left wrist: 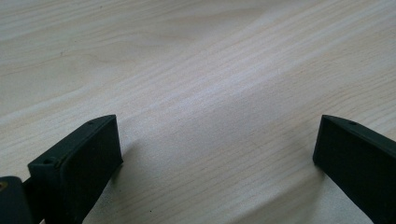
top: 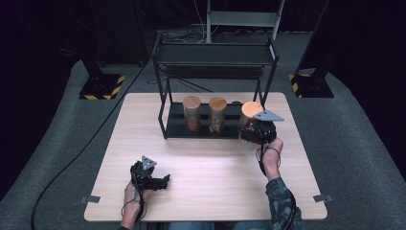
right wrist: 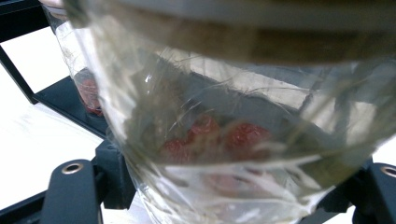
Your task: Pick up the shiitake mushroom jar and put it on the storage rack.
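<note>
A clear glass jar (top: 251,109) with a wooden lid and red pieces inside is at the right end of the black rack's lower tier (top: 177,127). My right gripper (top: 250,125) is shut on it; in the right gripper view the jar (right wrist: 224,140) sits between the two black jaws of my right gripper (right wrist: 229,196). Two more lidded jars (top: 192,112) (top: 217,112) stand upright on the same tier to its left. Near the table's front left, my left gripper (top: 165,181) rests low over bare wood, and in the left gripper view this gripper (left wrist: 217,154) is open with nothing between its jaws.
The black two-tier rack (top: 215,52) stands at the far middle of the wooden table (top: 206,163). A neighbouring jar (right wrist: 86,88) and a rack rail (right wrist: 60,100) lie close to the held jar's left. Dark carpet and stand bases (top: 101,86) surround the table.
</note>
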The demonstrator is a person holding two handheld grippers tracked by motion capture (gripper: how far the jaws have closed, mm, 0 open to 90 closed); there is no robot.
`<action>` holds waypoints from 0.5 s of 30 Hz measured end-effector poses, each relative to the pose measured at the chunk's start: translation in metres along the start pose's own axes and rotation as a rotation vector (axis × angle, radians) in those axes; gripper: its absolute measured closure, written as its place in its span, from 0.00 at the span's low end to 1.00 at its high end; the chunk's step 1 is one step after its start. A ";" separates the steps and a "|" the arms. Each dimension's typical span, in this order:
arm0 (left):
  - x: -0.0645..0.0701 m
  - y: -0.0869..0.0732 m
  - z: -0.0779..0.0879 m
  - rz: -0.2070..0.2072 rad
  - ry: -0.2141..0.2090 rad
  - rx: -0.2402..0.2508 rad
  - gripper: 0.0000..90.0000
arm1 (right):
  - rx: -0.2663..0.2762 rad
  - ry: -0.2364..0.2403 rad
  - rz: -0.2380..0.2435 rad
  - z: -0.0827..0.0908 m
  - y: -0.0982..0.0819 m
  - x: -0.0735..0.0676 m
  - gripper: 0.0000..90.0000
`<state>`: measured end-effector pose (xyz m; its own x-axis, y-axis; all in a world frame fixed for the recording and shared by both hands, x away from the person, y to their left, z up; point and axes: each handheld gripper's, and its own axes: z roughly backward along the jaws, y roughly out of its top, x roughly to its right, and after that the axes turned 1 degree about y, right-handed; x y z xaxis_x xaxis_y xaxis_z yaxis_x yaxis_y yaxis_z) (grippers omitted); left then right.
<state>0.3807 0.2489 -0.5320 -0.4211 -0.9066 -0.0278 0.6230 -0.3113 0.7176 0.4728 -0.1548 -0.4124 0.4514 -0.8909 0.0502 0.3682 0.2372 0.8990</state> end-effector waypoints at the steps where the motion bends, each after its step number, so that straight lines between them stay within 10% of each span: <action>1: 0.000 0.000 0.000 0.000 0.000 0.000 0.00 | 0.000 0.000 -0.002 -0.001 0.000 0.000 0.27; 15: 0.000 0.000 0.000 0.000 -0.001 0.000 0.00 | -0.008 -0.001 0.001 -0.008 0.005 -0.001 0.27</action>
<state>0.3808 0.2489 -0.5320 -0.4211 -0.9066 -0.0271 0.6232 -0.3110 0.7175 0.4810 -0.1495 -0.4119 0.4510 -0.8910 0.0520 0.3738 0.2414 0.8955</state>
